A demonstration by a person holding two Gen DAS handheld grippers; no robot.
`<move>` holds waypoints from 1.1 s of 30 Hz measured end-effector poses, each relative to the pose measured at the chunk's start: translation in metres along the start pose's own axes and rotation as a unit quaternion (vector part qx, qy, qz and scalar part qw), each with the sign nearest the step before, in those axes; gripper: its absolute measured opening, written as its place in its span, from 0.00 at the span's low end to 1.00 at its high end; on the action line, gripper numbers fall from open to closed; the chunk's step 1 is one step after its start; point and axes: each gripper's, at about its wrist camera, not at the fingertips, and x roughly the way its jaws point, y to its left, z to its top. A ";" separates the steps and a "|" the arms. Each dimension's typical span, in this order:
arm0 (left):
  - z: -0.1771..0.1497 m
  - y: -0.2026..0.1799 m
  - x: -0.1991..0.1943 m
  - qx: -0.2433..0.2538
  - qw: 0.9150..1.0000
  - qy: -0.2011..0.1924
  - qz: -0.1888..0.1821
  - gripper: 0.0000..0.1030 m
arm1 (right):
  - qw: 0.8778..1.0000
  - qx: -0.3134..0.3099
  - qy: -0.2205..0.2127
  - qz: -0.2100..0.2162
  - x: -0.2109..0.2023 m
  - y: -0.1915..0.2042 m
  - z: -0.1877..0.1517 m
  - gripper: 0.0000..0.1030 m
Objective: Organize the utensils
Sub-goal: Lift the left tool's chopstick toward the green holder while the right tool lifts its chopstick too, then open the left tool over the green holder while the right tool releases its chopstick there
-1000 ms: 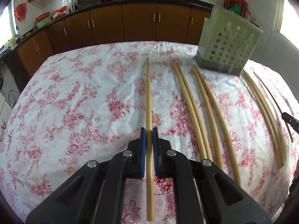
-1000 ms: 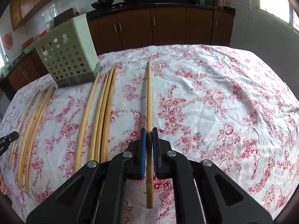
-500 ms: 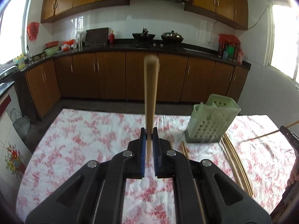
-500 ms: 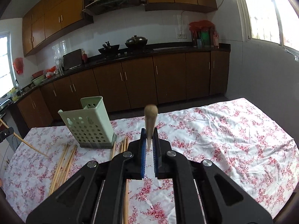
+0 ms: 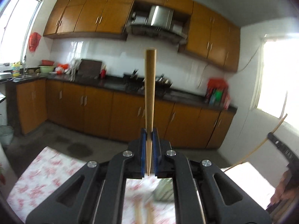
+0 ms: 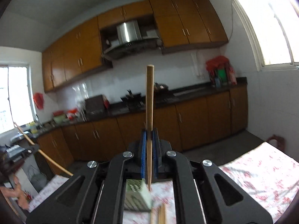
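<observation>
My left gripper is shut on a long wooden chopstick that stands upright, high above the table. My right gripper is shut on another wooden chopstick, also upright. The pale green perforated utensil holder shows blurred below the right gripper, and also in the left wrist view. More chopsticks lie on the floral tablecloth beneath. The right gripper with its chopstick shows at the left view's right edge. The left gripper with its chopstick shows at the right view's left edge.
Brown kitchen cabinets and a dark countertop with a stove run along the far wall. A range hood hangs above. Windows are at both sides.
Both grippers have lifted their chopsticks off the table and tilted them upright. The views have swung up from the tablecloth to the kitchen wall.
</observation>
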 end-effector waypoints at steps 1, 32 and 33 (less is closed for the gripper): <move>0.004 -0.009 0.005 -0.003 1.000 -0.009 -0.010 0.08 | 1.000 -0.005 -0.003 0.007 0.004 0.006 -0.001 0.07; -0.064 0.007 0.023 -0.032 0.997 0.068 -0.018 0.38 | 0.992 -0.009 0.114 -0.054 -0.001 -0.020 -0.061 0.42; -0.068 0.013 0.016 -0.034 0.997 0.072 -0.012 0.39 | 0.989 -0.008 0.134 -0.063 -0.001 -0.026 -0.070 0.42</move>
